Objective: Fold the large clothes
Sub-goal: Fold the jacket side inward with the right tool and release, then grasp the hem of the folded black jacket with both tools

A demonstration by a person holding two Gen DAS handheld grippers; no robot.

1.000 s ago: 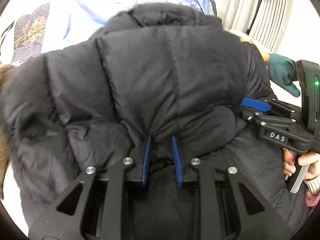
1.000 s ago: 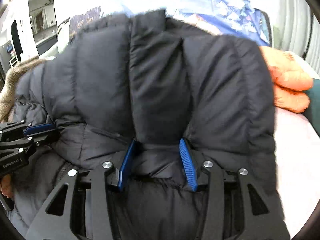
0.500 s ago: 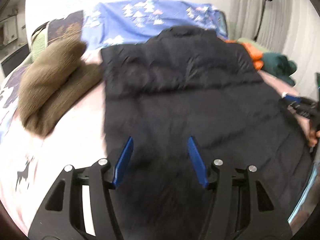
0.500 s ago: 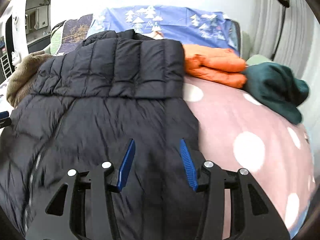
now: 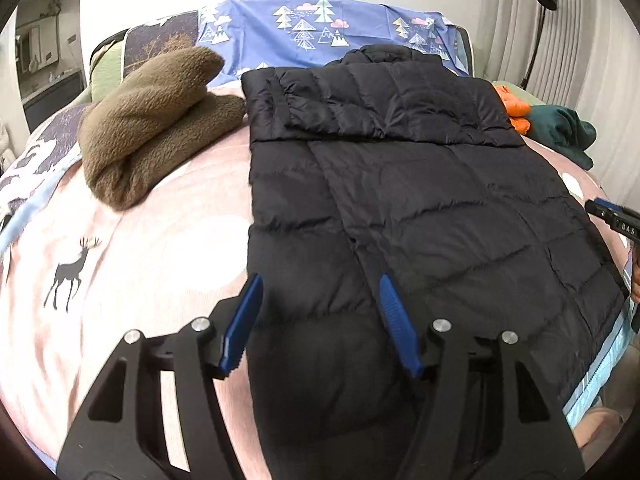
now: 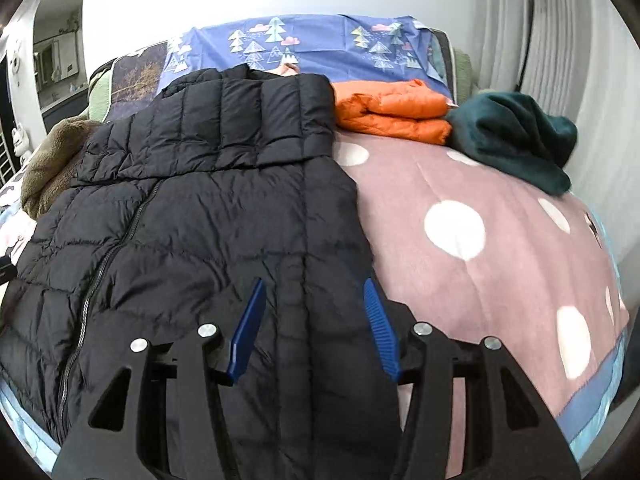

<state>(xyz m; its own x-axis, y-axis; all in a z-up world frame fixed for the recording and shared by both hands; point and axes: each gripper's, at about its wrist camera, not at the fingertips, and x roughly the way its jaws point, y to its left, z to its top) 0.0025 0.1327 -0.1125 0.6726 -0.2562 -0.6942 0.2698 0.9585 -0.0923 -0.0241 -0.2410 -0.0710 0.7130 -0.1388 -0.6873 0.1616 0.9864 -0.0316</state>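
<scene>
A black puffer jacket [image 5: 400, 208] lies flat on the bed, its far end folded back over itself in a band [image 5: 380, 100]. My left gripper [image 5: 320, 300] hovers over the jacket's near left edge, its jaws opening, and the blue pads [image 5: 248, 312] touch no fabric. In the right wrist view the same jacket [image 6: 200, 220] shows its zip running down the middle. My right gripper [image 6: 312, 296] hangs over the near right edge, jaws also opening, nothing pinched between them. The right gripper's tip [image 5: 612, 220] shows at the right border of the left wrist view.
A folded brown fleece [image 5: 152, 120] lies left of the jacket. A folded orange jacket [image 6: 392, 108] and a dark green garment [image 6: 516, 136] lie to its right. The pink dotted blanket [image 6: 480, 240] covers the bed, with a blue tree-print pillow [image 5: 320, 28] at the head.
Both grippers were shut on a fold of the black jacket a second ago. They have let go and drawn back toward the near edge, and the jacket has settled flat on the bed.
</scene>
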